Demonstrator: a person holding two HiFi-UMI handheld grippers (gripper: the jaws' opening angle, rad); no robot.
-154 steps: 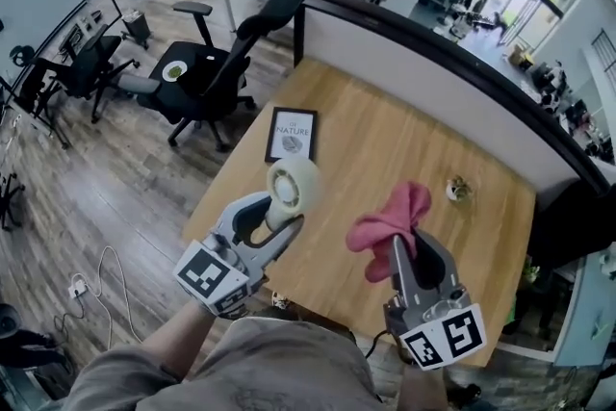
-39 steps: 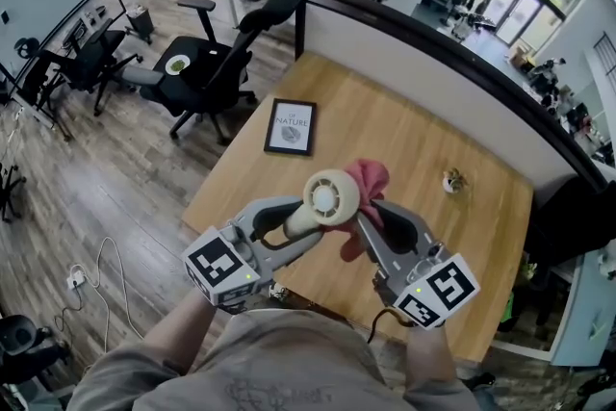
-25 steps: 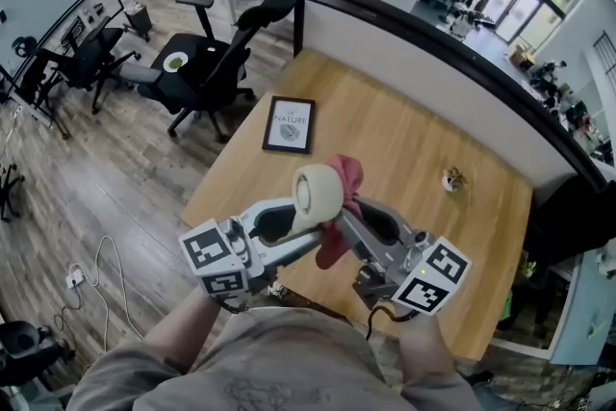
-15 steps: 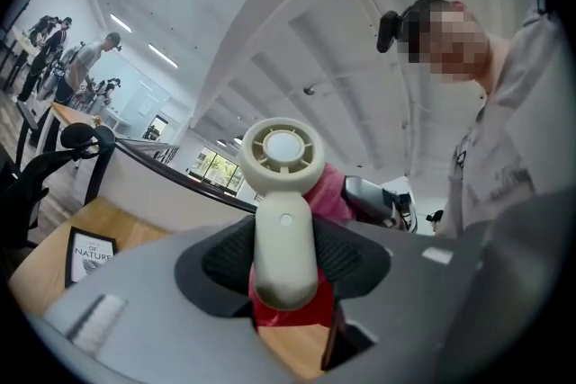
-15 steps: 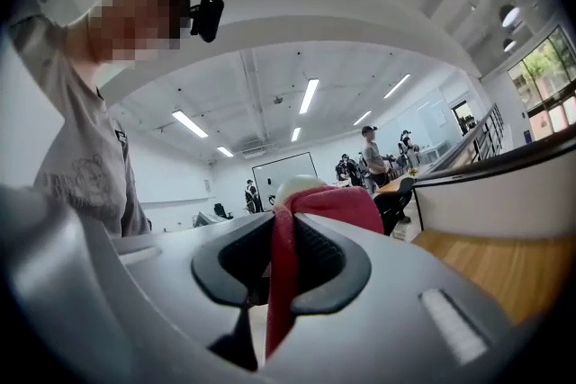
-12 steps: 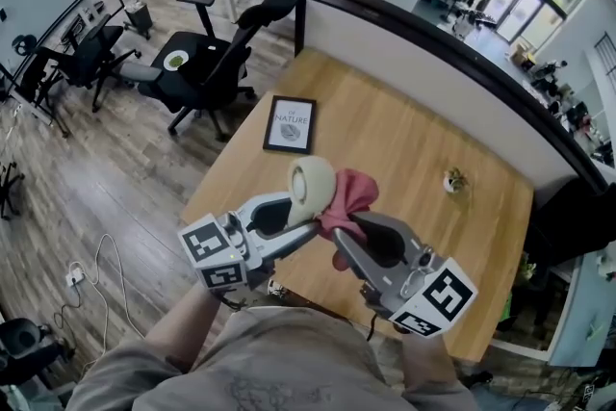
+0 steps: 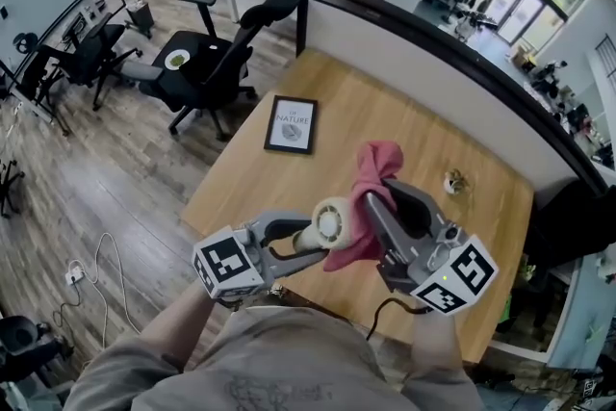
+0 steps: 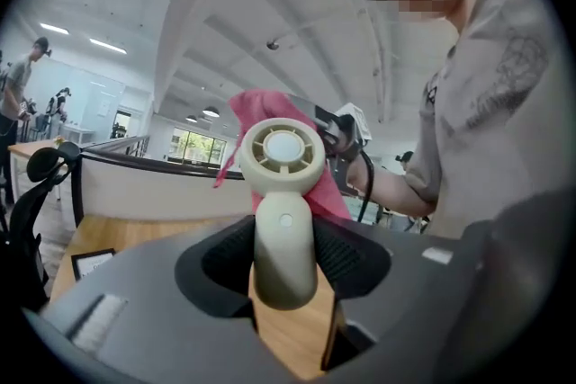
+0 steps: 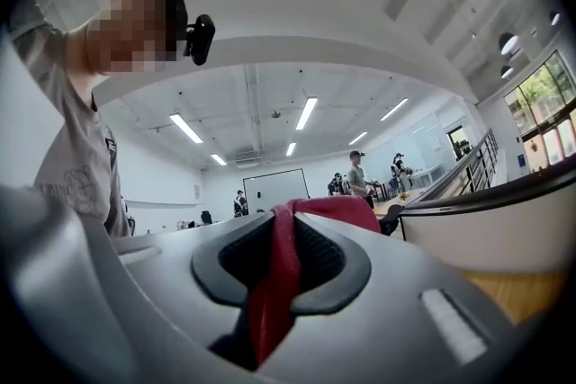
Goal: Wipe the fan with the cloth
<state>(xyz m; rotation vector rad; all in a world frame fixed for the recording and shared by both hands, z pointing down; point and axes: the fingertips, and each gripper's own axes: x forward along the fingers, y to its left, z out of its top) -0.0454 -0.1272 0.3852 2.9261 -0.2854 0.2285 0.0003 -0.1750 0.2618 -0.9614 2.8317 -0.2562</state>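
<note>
**Fan dropped, cloth went up: looks like a wipe stroke mid-swing**

Since about 0.5 seconds ago the fan (image 7: 332, 223) has sunk to the lower centre of the head view, and its round face has rolled more toward the camera. Meanwhile the pink cloth (image 7: 377, 161) has climbed up and to the right of it.

So the 2 things are sliding past each other, with the cloth's lower fold right against the back of the fan's head. My guess is that's a real wiping pass on the rear side, and the front grille isn't touched in this shot.

Grip-wise, the left gripper (image 7: 300, 241) is clamped on the fan's handle. The right gripper (image 7: 377, 197) is clenched on a bunched strip of cloth. Everything is held in the air over the near edge of the wooden table (image 7: 366, 115).
</note>
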